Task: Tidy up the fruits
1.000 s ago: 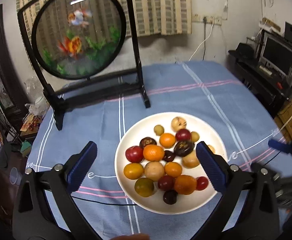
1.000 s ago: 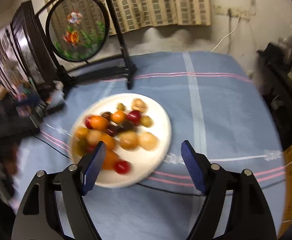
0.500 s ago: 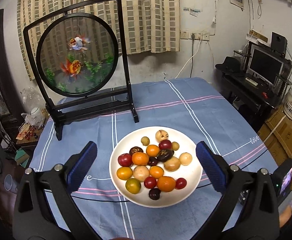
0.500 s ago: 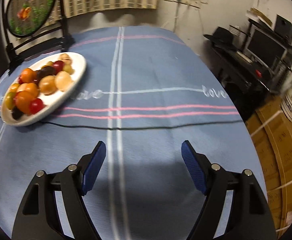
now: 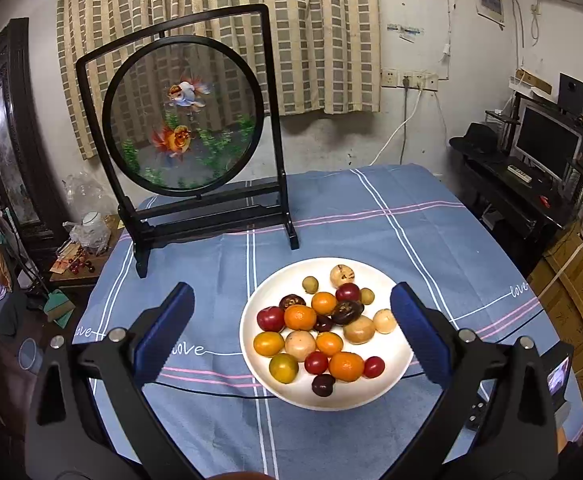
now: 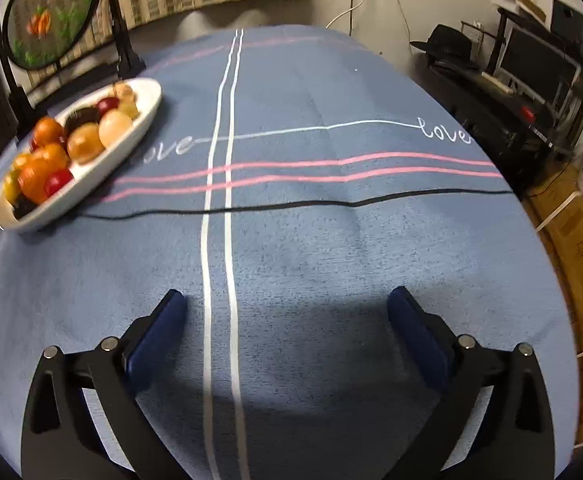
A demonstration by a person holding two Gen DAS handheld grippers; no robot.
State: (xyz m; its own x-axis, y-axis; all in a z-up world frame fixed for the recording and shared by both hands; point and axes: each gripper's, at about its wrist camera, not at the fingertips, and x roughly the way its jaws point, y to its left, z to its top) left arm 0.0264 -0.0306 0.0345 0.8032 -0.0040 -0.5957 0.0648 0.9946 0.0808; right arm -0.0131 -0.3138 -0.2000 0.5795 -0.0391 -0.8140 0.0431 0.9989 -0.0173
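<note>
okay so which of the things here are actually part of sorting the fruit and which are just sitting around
Part of the job: white plate; mixed fruits; left gripper; right gripper.

Just lying about: goldfish screen; black cable; monitor; black hat.

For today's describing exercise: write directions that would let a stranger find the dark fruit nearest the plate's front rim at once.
Start at the white plate on the blue cloth, in front of the goldfish screen. Go to the rim nearest the camera. The dark fruit lies there alone, below the large orange; it is almost black, while its neighbours are red or orange.
</note>
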